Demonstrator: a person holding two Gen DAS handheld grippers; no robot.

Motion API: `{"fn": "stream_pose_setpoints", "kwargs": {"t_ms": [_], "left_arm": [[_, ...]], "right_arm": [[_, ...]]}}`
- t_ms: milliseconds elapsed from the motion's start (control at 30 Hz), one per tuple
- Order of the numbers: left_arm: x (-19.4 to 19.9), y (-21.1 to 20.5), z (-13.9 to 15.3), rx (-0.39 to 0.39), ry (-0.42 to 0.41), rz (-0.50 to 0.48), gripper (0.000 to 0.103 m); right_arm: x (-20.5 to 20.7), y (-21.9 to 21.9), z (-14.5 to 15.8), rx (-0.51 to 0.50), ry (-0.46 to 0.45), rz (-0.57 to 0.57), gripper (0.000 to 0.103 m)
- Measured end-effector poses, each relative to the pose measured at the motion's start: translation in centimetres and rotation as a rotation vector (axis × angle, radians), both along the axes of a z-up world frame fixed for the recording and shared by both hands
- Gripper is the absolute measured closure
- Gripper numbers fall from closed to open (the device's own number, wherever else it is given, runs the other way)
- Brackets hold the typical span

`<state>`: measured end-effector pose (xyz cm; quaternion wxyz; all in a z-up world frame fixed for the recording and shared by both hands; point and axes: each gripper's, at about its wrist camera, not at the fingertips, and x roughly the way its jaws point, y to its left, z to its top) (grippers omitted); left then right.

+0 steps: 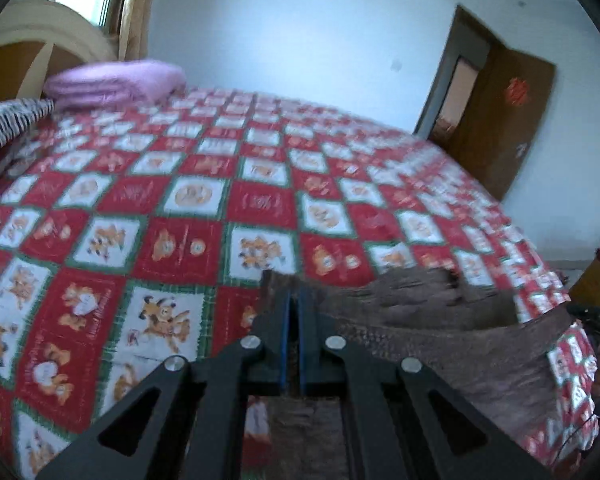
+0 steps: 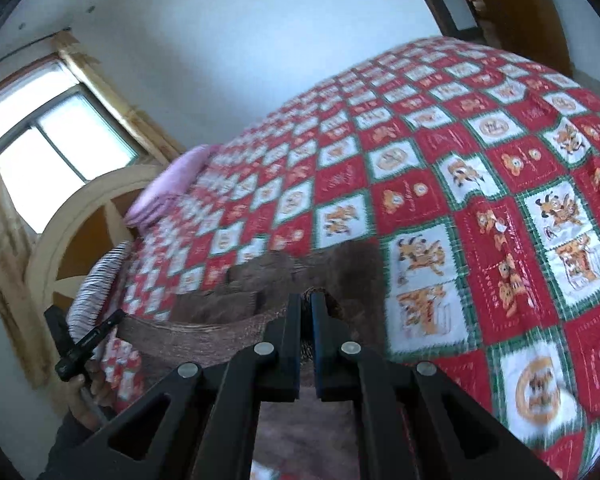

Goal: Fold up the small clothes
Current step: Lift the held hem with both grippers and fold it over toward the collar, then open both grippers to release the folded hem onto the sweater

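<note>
With my left gripper [image 1: 294,300] and right gripper [image 2: 306,300] each clamped on the brown knitted garment [image 1: 420,320] at lower frame, uneven pulling could skew the fold.

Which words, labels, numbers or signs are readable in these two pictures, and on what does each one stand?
None can be read.
Bedspread: lettering in the red and white squares, too blurred.
Door: a red paper sign, blurred, unreadable.
Brown garment: no text visible.

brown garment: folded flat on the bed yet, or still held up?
Held, not folded. Both the left gripper and right gripper are shut on the brown garment, stretched between them above the bedspread.
</note>
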<state>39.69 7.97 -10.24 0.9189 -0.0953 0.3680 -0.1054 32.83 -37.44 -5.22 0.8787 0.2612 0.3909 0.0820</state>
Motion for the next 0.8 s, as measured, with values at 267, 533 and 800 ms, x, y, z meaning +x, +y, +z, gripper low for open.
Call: {"fn": "stream_pose_setpoints", "kwargs": {"t_ms": [267, 533, 800], "left_arm": [[1.4, -1.0, -4.3, 0.098, 0.103, 0.042, 0.097], [-4.8, -3.9, -4.4, 0.468, -0.057, -0.037, 0.013], [0.7, -7.2, -4.8, 0.749, -0.084, 0.035, 0.012]], "right_arm": [[6.6, 1.5, -5.4, -0.165, 0.110, 0.003, 0.097], [2.3, 8.2, -5.3, -0.512, 0.125, 0.167, 0.008], [7.4, 14.7, -6.8, -0.900, 0.102, 0.298, 0.008]]}}
